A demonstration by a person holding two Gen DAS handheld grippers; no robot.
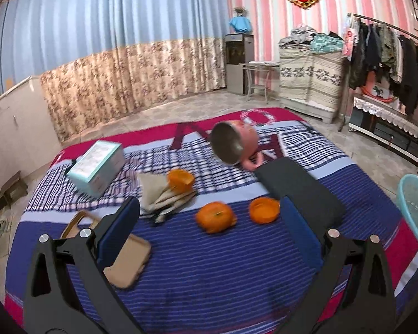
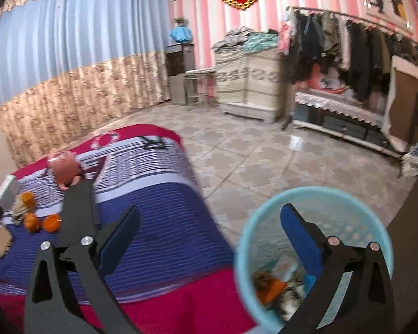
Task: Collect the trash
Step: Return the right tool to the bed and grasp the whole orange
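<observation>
**Both grippers wide open, nothing in either one**

Right gripper is spread about as wide as it goes and it's got nothing between the blue pads. It's hanging over the near edge of the bed, with one finger in front of the light blue trash basket that sits on the tile floor right beside the bed. Down in the basket I can see an orange scrap and some blurry wrappers, can't make out more than that.

Left gripper is spread wide too, empty, pointed down at the striped bedspread. Straight ahead between its fingers are two orange peel pieces lying side by side, and a third orange peel sitting on some crumpled paper. Also on the bed: a pink mug tipped on its side, a pale box, a black slab and a brown cardboard piece by the left finger.
</observation>
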